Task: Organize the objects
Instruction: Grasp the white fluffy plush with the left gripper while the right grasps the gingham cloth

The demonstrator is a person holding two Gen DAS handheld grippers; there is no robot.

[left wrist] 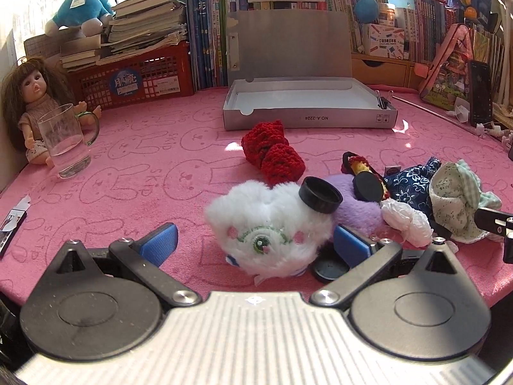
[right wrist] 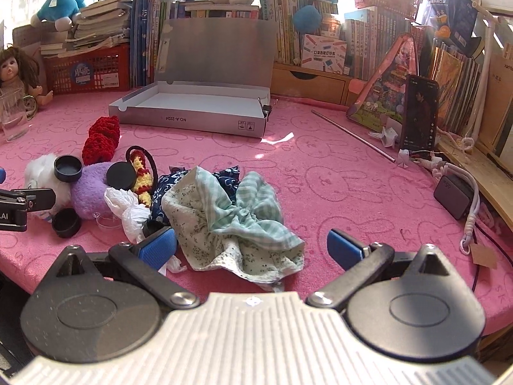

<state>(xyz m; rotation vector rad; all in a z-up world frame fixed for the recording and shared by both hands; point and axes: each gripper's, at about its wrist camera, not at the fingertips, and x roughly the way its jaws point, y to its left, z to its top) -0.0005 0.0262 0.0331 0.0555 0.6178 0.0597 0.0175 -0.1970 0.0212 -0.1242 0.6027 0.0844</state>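
A pile of soft things lies on the pink cloth. My left gripper [left wrist: 255, 243] is open, its blue pads on either side of a white fluffy scrunchie [left wrist: 269, 224]. A black cap [left wrist: 320, 194] rests on the scrunchie, beside a purple scrunchie [left wrist: 356, 208] and a red knitted one [left wrist: 272, 152]. My right gripper [right wrist: 253, 245] is open around a green checked and floral cloth scrunchie [right wrist: 237, 221]. A dark blue patterned cloth [right wrist: 179, 183] lies behind it. An open silver box [left wrist: 307, 106] stands at the back; it also shows in the right wrist view [right wrist: 192, 112].
A glass mug [left wrist: 65, 141] and a doll [left wrist: 35, 102] stand at the far left. A phone [right wrist: 420, 112], a metal rod [right wrist: 352, 136] and a charger with cable [right wrist: 455, 192] lie at the right. Books, a red crate [left wrist: 134, 77] and plush toys line the back.
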